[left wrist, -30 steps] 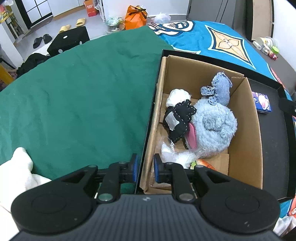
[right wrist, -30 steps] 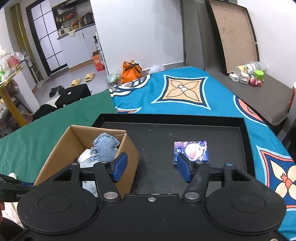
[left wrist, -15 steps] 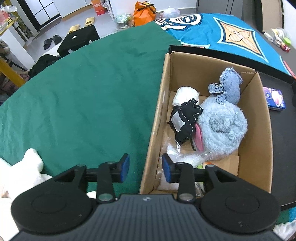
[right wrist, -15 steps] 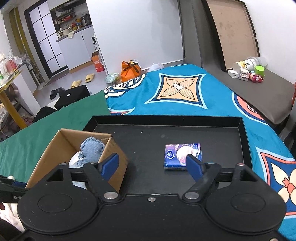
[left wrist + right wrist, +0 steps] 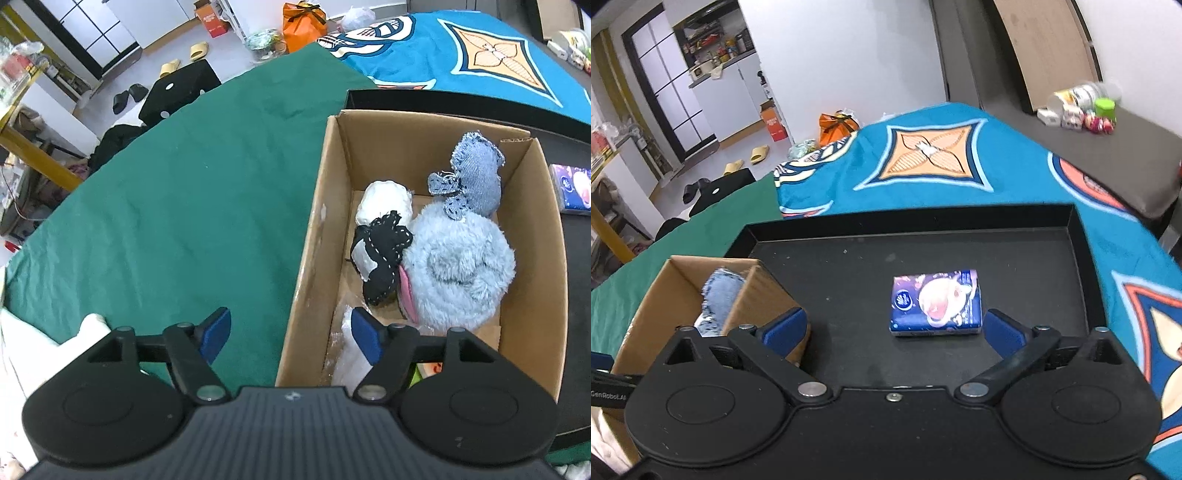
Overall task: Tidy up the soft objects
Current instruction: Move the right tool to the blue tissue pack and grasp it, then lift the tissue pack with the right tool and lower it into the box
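Now right gripper [image 5: 892, 328] jaws opening near tissue pack [image 5: 936, 303]

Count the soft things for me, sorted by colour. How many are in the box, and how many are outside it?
In the cardboard box:
Blue: 2 (fluffy light-blue toy, denim toy)
White: 1 (white ball)
Black: 1 (black stitched toy)
On the black tray:
Blue: 1 (tissue pack)
Total: 5

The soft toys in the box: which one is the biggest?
The fluffy light-blue toy. It is far wider than the denim toy, black toy and white ball beside it.
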The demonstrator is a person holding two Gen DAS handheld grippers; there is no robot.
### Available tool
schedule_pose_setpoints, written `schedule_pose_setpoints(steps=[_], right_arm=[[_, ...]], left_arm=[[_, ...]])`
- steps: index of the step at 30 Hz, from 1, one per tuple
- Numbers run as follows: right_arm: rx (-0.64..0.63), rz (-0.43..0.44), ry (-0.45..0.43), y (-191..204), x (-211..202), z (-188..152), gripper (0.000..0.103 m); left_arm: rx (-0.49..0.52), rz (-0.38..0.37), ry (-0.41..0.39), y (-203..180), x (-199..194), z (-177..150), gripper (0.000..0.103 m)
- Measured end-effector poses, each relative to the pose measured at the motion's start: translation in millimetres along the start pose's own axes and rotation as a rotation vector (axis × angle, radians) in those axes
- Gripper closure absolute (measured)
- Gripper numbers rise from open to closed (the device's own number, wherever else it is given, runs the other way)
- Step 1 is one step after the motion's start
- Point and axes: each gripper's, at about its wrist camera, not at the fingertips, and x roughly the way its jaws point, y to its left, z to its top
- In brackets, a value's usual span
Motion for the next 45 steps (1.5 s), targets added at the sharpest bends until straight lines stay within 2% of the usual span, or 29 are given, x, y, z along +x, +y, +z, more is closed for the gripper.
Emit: schedule_pose_setpoints(steps=[6, 17, 21, 22, 24, 25, 34, 45], right_arm=[[0.020, -0.001, -0.009, -5, 14, -6, 0.000], [0.025, -0.015, -0.023, -8, 34, -11, 0.000], [-0.008, -0.058, -0.032, -6, 39, -11, 0.000], [-0.008, -0.069, -0.029, -8, 41, -12, 0.001], [-0.008, -0.081, -0.021, -11, 44, -14, 0.017], [-0.010, -0.087, -0.015, -13, 45, -16, 0.035], [0.029, -0.101, 0.013, -21, 31, -24, 0.036], [-0.011, -0.088, 0.009, -8, -9, -28, 0.036]], left_arm=[[0.044, 0.050, 0.005, -15, 3, 5, 0.030], [0.054, 0.094, 0.027, -23, 8, 10, 0.030], [0.061, 0.100, 0.039, -21, 11, 10, 0.030], [0.061, 0.100, 0.042, -20, 12, 10, 0.030], [0.058, 0.099, 0.045, -18, 12, 11, 0.030], [0.056, 0.097, 0.044, -16, 12, 11, 0.030], [0.035, 0.079, 0.046, -9, 12, 7, 0.030], [0.045, 0.028, 0.021, -6, -5, -5, 0.030]])
